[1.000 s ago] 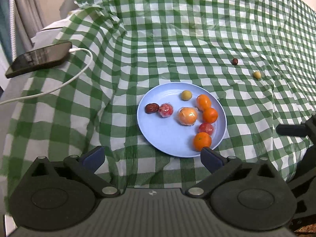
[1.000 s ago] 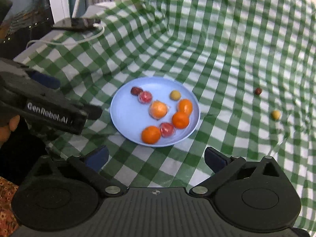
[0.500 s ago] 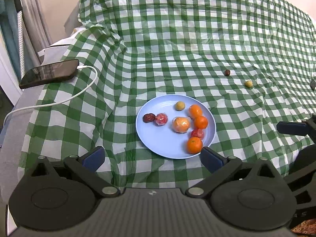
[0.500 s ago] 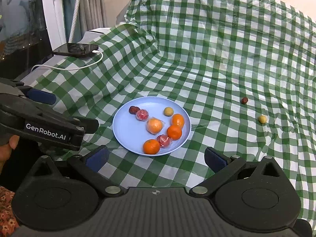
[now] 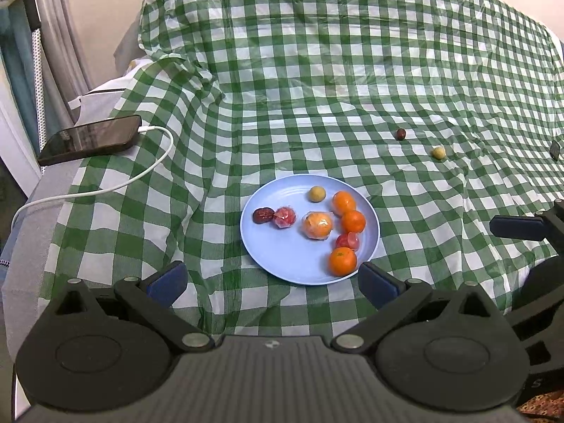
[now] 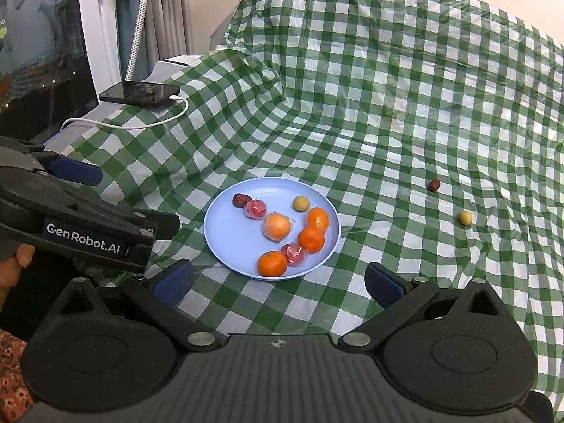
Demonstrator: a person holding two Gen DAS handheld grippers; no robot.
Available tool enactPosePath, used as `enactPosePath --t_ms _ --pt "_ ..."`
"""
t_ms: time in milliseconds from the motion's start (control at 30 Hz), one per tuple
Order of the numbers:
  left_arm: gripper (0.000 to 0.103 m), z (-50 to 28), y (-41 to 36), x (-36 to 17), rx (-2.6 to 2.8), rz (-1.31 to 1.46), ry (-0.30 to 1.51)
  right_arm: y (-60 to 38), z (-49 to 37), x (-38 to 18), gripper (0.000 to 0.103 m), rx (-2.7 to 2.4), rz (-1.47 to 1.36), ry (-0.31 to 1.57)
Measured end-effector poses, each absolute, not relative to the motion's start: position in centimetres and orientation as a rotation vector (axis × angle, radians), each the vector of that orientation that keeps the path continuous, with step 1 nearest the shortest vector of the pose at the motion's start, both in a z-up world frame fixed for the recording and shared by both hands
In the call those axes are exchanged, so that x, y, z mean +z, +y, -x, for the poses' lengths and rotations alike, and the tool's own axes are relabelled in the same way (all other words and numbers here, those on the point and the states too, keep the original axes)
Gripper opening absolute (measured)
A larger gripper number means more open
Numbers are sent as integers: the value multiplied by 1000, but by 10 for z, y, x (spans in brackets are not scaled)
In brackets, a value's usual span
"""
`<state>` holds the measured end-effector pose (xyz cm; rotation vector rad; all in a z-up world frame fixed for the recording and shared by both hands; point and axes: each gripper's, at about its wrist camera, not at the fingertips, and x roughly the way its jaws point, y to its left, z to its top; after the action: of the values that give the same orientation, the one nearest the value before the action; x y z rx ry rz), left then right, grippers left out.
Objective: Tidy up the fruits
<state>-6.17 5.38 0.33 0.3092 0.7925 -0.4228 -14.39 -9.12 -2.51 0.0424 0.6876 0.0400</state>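
Observation:
A light blue plate (image 5: 282, 257) (image 6: 229, 246) lies on the green checked cloth and holds several fruits: three oranges, one of them (image 5: 342, 261) (image 6: 271, 264) nearest me, a wrapped orange (image 5: 318, 225), two red wrapped fruits, a dark red date (image 5: 262, 215) and a small yellow fruit (image 5: 317, 194). A loose dark date (image 5: 400, 134) (image 6: 434, 185) and a loose yellow fruit (image 5: 438, 152) (image 6: 465, 217) lie on the cloth to the right. My left gripper (image 5: 271, 280) is open just short of the plate. My right gripper (image 6: 278, 282) is open too, nothing between its fingers.
A black phone (image 5: 90, 139) (image 6: 139, 93) with a white charging cable (image 5: 105, 187) lies at the cloth's left edge. The cloth rises over a backrest behind. The left gripper's body (image 6: 81, 225), held by a hand (image 6: 14, 264), sits left of the plate.
Both grippers have pulled back and risen from the plate, so the plate looks smaller and more cloth shows. The fruits have not moved.

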Motion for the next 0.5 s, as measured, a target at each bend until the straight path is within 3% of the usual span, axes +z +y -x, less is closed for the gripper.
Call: enactPosePath --t_ms 500 --pt "103 60 55 4 -423 -304 794 -90 144 -25 102 43 -39 694"
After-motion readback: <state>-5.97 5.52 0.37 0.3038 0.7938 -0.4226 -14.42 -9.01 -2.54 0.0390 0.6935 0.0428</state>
